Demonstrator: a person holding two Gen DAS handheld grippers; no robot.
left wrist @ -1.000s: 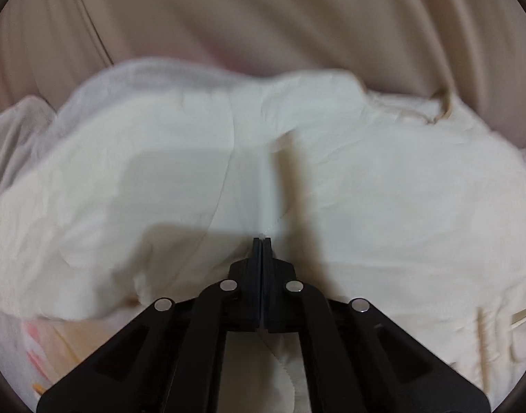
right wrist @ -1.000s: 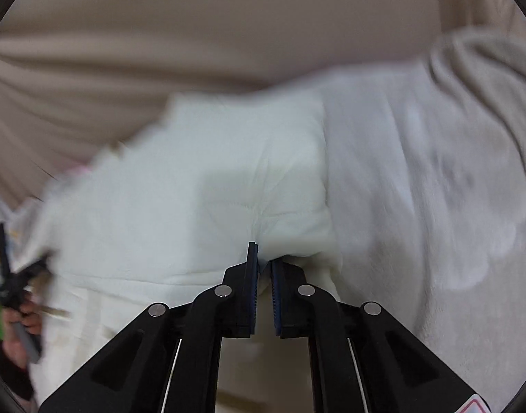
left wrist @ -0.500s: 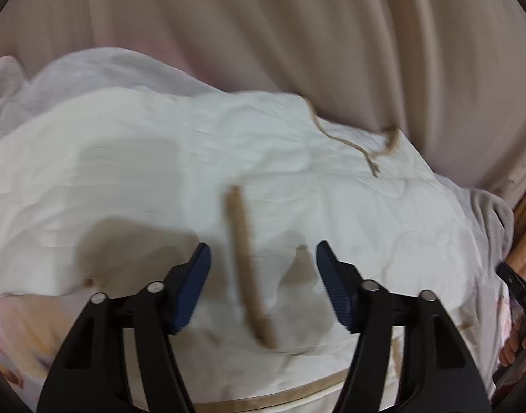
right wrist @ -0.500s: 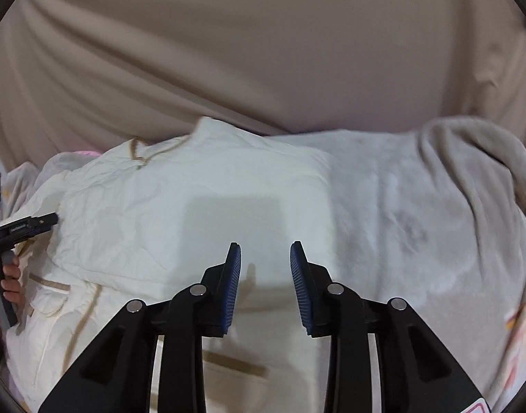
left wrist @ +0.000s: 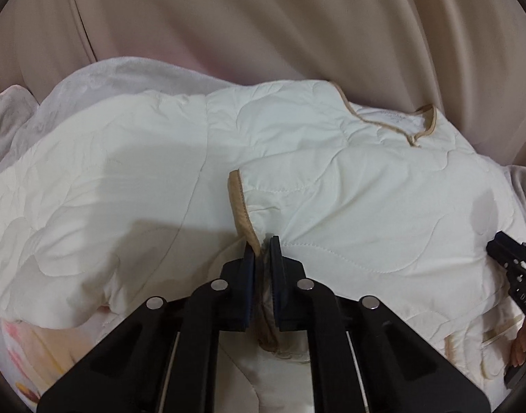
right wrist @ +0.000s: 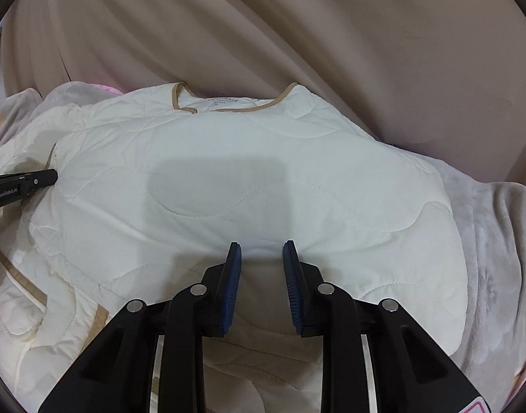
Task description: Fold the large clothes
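Observation:
A large cream quilted jacket (left wrist: 349,186) with tan trim lies spread on a grey blanket; it also shows in the right wrist view (right wrist: 263,186), collar (right wrist: 228,103) at the far side. My left gripper (left wrist: 262,246) is shut on the jacket's tan-trimmed cuff edge (left wrist: 240,203). My right gripper (right wrist: 261,253) is open and empty, just above the jacket's near folded edge. The left gripper shows at the left edge of the right wrist view (right wrist: 39,180); the right gripper shows at the right edge of the left wrist view (left wrist: 514,265).
A grey fleece blanket (right wrist: 497,241) lies under the jacket and runs off to the right. Beige drapes (right wrist: 297,34) hang close behind. A floral sheet (left wrist: 18,351) shows at the lower left.
My left gripper went from shut to open and has now closed on the tan cuff edge. My right gripper let go of the jacket fold and opened wider.

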